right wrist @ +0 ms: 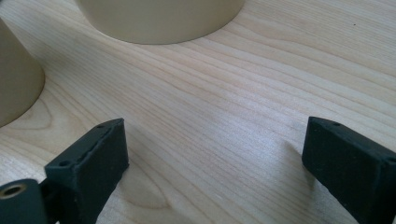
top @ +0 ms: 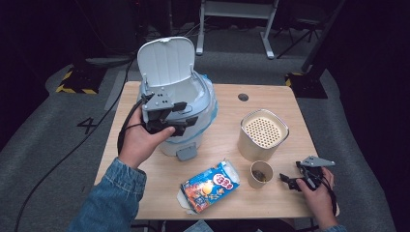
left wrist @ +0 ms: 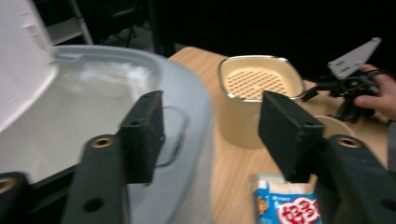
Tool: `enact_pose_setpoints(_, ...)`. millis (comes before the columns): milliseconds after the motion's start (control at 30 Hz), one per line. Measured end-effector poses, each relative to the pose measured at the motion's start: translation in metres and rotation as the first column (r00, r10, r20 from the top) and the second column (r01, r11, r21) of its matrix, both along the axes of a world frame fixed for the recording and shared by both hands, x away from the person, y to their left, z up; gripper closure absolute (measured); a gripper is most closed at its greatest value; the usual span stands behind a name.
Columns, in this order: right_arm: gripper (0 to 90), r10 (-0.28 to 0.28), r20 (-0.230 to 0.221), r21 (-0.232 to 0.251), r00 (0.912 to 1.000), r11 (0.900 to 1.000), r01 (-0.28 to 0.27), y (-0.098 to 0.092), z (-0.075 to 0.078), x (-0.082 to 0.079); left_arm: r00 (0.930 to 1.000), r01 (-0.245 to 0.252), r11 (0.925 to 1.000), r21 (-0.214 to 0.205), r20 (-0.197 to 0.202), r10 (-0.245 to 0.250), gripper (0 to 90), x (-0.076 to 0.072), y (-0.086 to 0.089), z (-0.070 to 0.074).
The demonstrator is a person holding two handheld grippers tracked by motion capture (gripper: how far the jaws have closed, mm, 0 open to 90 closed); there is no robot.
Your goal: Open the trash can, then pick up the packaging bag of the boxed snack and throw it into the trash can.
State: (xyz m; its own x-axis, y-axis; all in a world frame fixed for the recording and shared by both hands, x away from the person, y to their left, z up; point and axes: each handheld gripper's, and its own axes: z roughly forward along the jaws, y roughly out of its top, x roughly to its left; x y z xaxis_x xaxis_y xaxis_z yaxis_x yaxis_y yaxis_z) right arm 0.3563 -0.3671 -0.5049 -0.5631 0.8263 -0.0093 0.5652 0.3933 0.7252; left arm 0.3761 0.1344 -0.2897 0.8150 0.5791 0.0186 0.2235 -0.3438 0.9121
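Observation:
A pale grey bin (top: 205,99) stands on the table's left half with its lid (top: 166,60) raised. My left gripper (top: 186,115) hovers at the bin's front rim, open, with nothing between its jaws. In the left gripper view the gripper (left wrist: 212,116) straddles the bin's rim (left wrist: 187,93), one jaw over the white-lined inside and the other outside. My right gripper (top: 289,173) rests low near the table's front right, open, beside a paper cup (top: 261,174). In the right gripper view the gripper (right wrist: 212,140) has bare wood between its jaws.
A beige canister (top: 262,134) with a perforated top stands right of the bin, seen also as the canister (left wrist: 254,100) and its base (right wrist: 159,18). A blue snack packet (top: 210,186) lies near the wooden table's (top: 227,111) front edge. The cup's side (right wrist: 14,84) is close by.

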Motion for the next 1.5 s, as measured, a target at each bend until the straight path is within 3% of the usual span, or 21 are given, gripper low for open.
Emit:
enact_pose_setpoints(167,7.2,0.000,0.000,-0.001,1.0000,1.0000,0.000,0.000,0.000,0.000,0.9986,0.051,0.9985,-0.019,-0.014,-0.052,32.1,-0.007,-0.014,-0.007)
enact_pose_setpoints(300,7.7,-0.001,0.002,0.000,1.0000,1.0000,0.001,0.000,0.000,-0.001,0.9941,0.096,0.9954,0.006,-0.052,-0.096,31.0,-0.009,-0.031,-0.022)
enact_pose_setpoints(467,7.6,0.001,0.000,0.002,1.0000,1.0000,-0.001,0.000,0.000,0.000,0.9871,0.133,0.9911,0.006,-0.091,-0.132,30.2,-0.012,-0.041,-0.038)
enact_pose_setpoints(633,7.5,0.002,0.000,0.001,1.0000,1.0000,-0.002,0.000,0.000,0.000,0.9788,0.144,0.9892,0.025,-0.151,-0.139,29.9,-0.013,-0.049,-0.062)
enact_pose_setpoints(667,7.5,0.002,0.000,0.000,1.0000,1.0000,-0.002,0.000,0.000,0.000,0.9746,0.140,0.9891,0.045,-0.183,-0.129,29.9,-0.012,-0.053,-0.076)
enact_pose_setpoints(733,7.5,0.002,0.000,0.000,1.0000,1.0000,-0.002,0.000,0.000,0.000,0.9732,0.136,0.9891,0.056,-0.194,-0.123,30.0,-0.011,-0.055,-0.082)
enact_pose_setpoints(767,7.5,0.002,0.000,0.000,1.0000,1.0000,-0.002,0.000,0.000,0.000,0.9665,0.137,0.9881,0.070,-0.228,-0.118,30.6,-0.010,-0.057,-0.093)
enact_pose_setpoints(800,7.5,0.002,0.000,0.000,1.0000,1.0000,-0.002,0.000,0.000,0.000,0.9665,0.137,0.9881,0.070,-0.228,-0.118,32.3,-0.010,-0.057,-0.093)
enact_pose_setpoints(867,7.5,0.002,0.000,0.000,1.0000,1.0000,-0.002,0.000,0.000,0.000,0.9508,0.150,0.9856,0.079,-0.285,-0.122,33.7,-0.005,-0.061,-0.114)
enact_pose_setpoints(933,7.5,0.002,0.000,0.001,1.0000,1.0000,-0.002,0.000,0.000,0.000,0.9410,0.155,0.9830,0.099,-0.318,-0.116,35.4,-0.001,-0.062,-0.126)
enact_pose_setpoints(967,7.5,0.002,0.000,0.000,1.0000,1.0000,-0.002,0.000,0.000,0.000,0.9410,0.155,0.9830,0.099,-0.318,-0.116,35.8,-0.001,-0.062,-0.126)
enact_pose_setpoints(1033,7.5,0.002,0.000,0.000,1.0000,1.0000,-0.002,0.000,0.000,0.000,0.9252,0.150,0.9835,0.101,-0.365,-0.104,35.9,0.003,-0.066,-0.144)
enact_pose_setpoints(1067,7.5,0.002,0.000,0.000,1.0000,1.0000,-0.002,0.000,0.000,0.000,0.9252,0.150,0.9835,0.101,-0.365,-0.104,36.1,0.003,-0.066,-0.144)
enact_pose_setpoints(1167,7.5,0.002,0.000,0.001,1.0000,1.0000,-0.002,0.000,0.000,0.000,0.9109,0.154,0.9804,0.123,-0.402,-0.093,36.7,0.006,-0.071,-0.157)
enact_pose_setpoints(1200,7.5,0.002,0.000,0.000,1.0000,1.0000,-0.002,0.000,0.000,0.000,0.9112,0.159,0.9788,0.129,-0.401,-0.095,36.9,0.007,-0.072,-0.160)
enact_pose_setpoints(1267,7.5,0.002,0.000,0.001,1.0000,1.0000,-0.002,0.000,0.000,0.000,0.8953,0.168,0.9752,0.144,-0.436,-0.090,37.6,0.009,-0.078,-0.170)
enact_pose_setpoints(1333,7.5,0.002,-0.001,0.002,1.0000,1.0000,-0.002,0.000,0.000,0.000,0.8912,0.174,0.9730,0.151,-0.444,-0.091,38.8,0.010,-0.081,-0.173)
enact_pose_setpoints(1400,7.5,0.002,0.000,0.002,1.0000,1.0000,-0.002,0.000,0.000,0.000,0.8849,0.184,0.9657,0.183,-0.459,-0.082,39.5,0.013,-0.086,-0.179)
enact_pose_setpoints(1433,7.5,0.002,0.000,0.001,1.0000,1.0000,-0.002,0.000,0.000,0.000,0.8849,0.184,0.9657,0.183,-0.459,-0.082,40.1,0.013,-0.086,-0.179)
enact_pose_setpoints(1467,7.5,0.002,0.000,0.001,1.0000,1.0000,-0.002,0.000,0.000,0.000,0.8794,0.185,0.9646,0.188,-0.470,-0.077,40.1,0.013,-0.087,-0.181)
enact_pose_setpoints(1500,7.5,0.002,0.000,0.001,1.0000,1.0000,-0.002,0.000,0.000,0.000,0.8750,0.200,0.9574,0.209,-0.478,-0.079,40.8,0.015,-0.090,-0.184)
